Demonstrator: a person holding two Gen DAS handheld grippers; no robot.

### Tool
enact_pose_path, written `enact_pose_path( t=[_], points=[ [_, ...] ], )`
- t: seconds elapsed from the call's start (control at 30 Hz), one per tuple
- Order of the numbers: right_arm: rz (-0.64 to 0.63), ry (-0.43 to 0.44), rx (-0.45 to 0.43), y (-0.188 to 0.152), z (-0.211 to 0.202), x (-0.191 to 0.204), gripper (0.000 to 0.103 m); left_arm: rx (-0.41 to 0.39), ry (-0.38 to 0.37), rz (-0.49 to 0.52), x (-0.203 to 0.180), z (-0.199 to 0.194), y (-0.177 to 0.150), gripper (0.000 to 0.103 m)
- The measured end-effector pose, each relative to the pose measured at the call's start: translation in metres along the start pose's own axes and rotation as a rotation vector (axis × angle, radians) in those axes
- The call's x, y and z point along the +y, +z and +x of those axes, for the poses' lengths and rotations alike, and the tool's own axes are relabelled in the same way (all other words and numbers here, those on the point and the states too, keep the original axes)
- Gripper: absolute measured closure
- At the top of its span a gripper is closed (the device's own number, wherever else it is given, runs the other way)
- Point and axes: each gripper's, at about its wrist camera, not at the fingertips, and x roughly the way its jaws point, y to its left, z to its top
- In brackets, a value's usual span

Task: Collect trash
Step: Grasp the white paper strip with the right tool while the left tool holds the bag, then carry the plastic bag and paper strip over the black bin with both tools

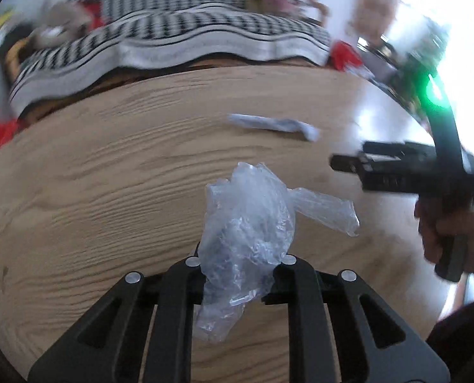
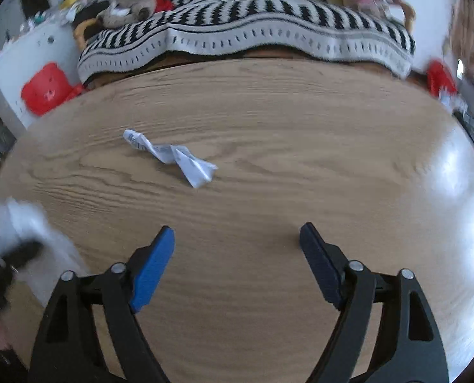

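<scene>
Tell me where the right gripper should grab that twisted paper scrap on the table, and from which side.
Grip the twisted paper scrap at its narrow twisted waist, coming down from above with the fingers closing across its length. It lies flat on the wooden table, and the waist looks thinner than the flared ends. The right gripper is open and empty.

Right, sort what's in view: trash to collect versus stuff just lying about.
Job:
- clear plastic bag, clamped in the left gripper
- crumpled paper on the wooden table

Lying about:
- striped blanket
- red container
- stuffed toy
</scene>
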Motion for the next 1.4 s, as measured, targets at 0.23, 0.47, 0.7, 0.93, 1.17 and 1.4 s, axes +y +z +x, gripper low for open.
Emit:
enact_pose_path(
  t=[0.23, 0.47, 0.7, 0.93, 1.17, 1.4],
  points=[
    [-0.109, 0.004, -0.02, 0.025, 0.027, 0.041, 0.021, 0.005, 0.026, -0.125, 0.032, 0.001, 0.0, 0.088],
    [-0.152, 0.031, -0.022, 0.048, 0.046, 0.05, 0.016, 0.005, 0.021, -0.149, 0.04, 0.006, 0.008, 0.088],
    [-0.188, 0.066, -0.021, 0.046, 0.037, 0.065, 0.082, 0.014, 0.033, -0.167, 0.039, 0.01, 0.008, 0.088],
    [-0.108, 0.075, -0.026, 0.026, 0.017, 0.053, 0.084, 0.004, 0.035, -0.154, 0.026, 0.007, 0.011, 0.088],
    [-0.028, 0.034, -0.07, 0.0, -0.044, -0.001, 0.084, -0.008, 0.004, -0.126, -0.011, 0.004, 0.02, 0.088],
    [0.062, -0.049, -0.12, -0.044, -0.109, -0.08, 0.084, -0.024, -0.071, -0.026, -0.096, 0.005, 0.035, 0.088]
  ],
)
